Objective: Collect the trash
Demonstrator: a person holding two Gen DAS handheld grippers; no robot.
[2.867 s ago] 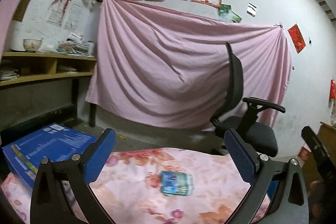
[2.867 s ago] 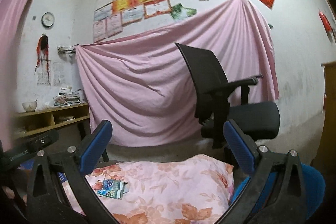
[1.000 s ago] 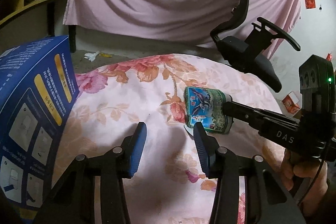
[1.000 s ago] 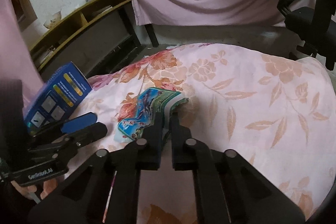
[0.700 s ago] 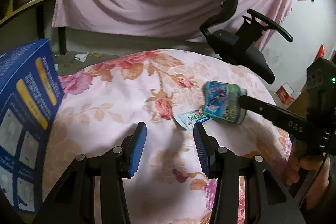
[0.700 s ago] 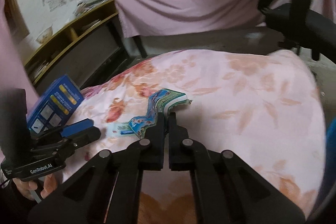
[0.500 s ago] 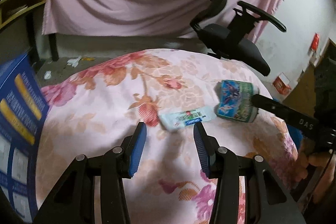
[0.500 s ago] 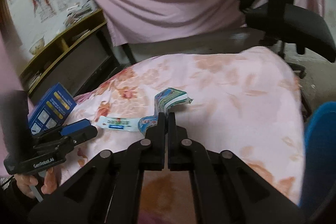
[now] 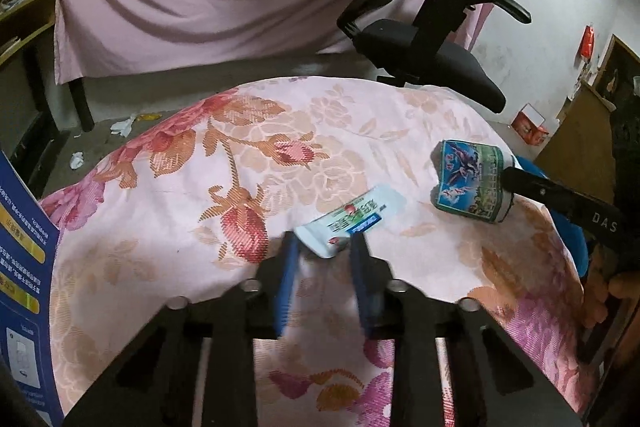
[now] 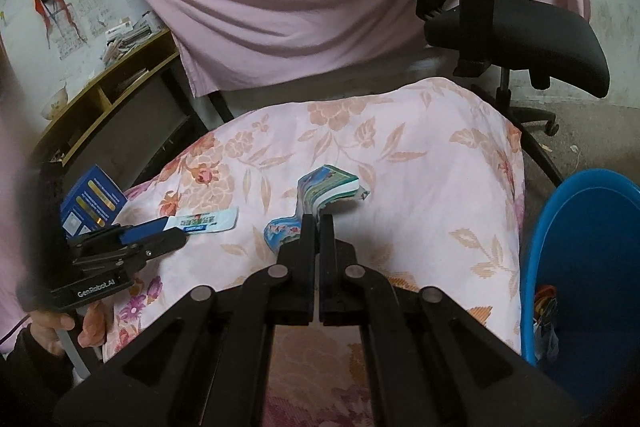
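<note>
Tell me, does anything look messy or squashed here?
Yes. The colourful wrapper in the right gripper is crumpled, bent over its jaws. Paper scraps litter the floor beyond the flowery cloth.

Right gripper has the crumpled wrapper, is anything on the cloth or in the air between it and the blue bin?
Nothing visible does. The right gripper is shut on the crumpled wrapper, and the blue bin stands beside the floral cloth on its right. Only bare cloth lies between them, and the bin's mouth is open.

Floral cloth [image 10: 420, 187] lay mostly bare around the wrappers. Blue box [image 10: 94, 201] crowded its left edge, blue bin [image 10: 588, 267] its right.
</note>
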